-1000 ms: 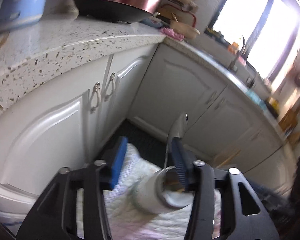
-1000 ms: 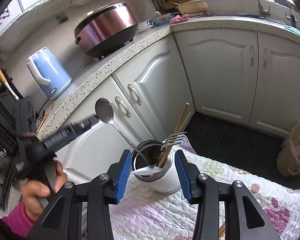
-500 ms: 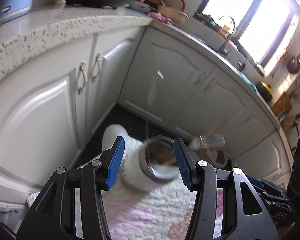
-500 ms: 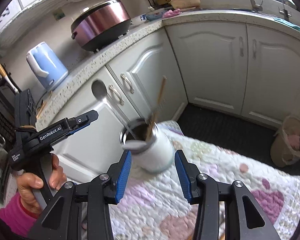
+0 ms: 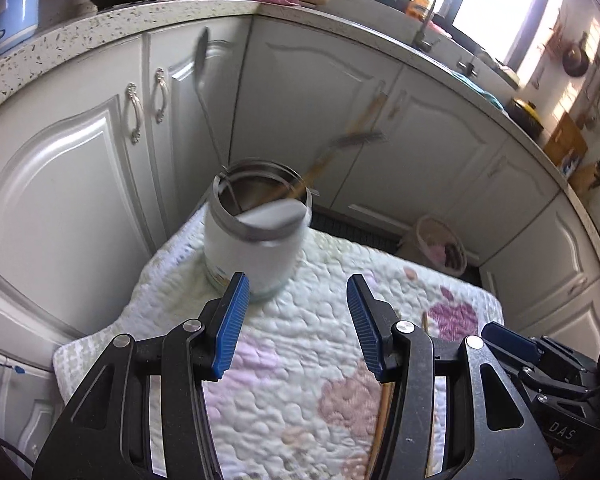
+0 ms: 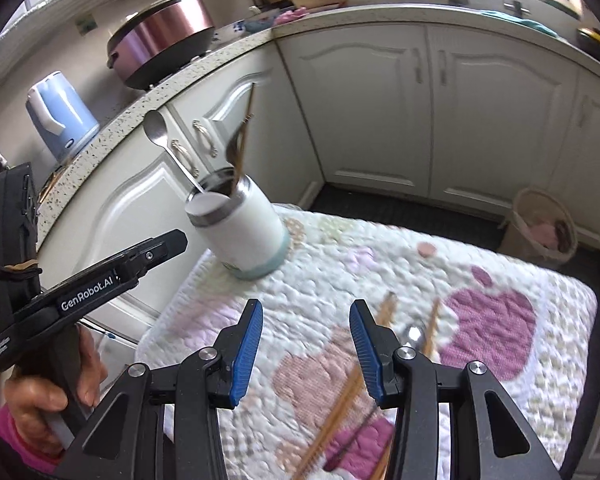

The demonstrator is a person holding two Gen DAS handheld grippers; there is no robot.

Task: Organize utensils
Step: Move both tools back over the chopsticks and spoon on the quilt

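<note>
A white canister (image 5: pixel 256 248) with a steel rim stands at the far left corner of a quilted cloth (image 5: pixel 300 380). A spoon (image 5: pixel 202 52), a fork (image 5: pixel 360 138) and a wooden chopstick stick out of it. My left gripper (image 5: pixel 296 286) hovers open just in front of the canister, with nothing between its fingers. In the right wrist view the canister (image 6: pixel 244 232) is further off, and my right gripper (image 6: pixel 306 312) is open and empty above the cloth (image 6: pixel 500 400). Loose chopsticks (image 6: pixel 384 312) and a spoon (image 6: pixel 414 334) lie on the cloth near its right finger. A hand holds the left gripper (image 6: pixel 168 244) at the left.
White cabinet doors (image 5: pixel 308 100) and a speckled countertop (image 6: pixel 204 64) curve round behind the cloth. A blue kettle (image 6: pixel 60 116) and a pink rice cooker (image 6: pixel 164 36) stand on the counter. A woven basket (image 6: pixel 544 228) sits on the dark floor at the right.
Both grippers have drawn back from the canister, which stood between their fingers before and now sits ahead of them. Loose chopsticks and a spoon on the cloth have come into the right view.
</note>
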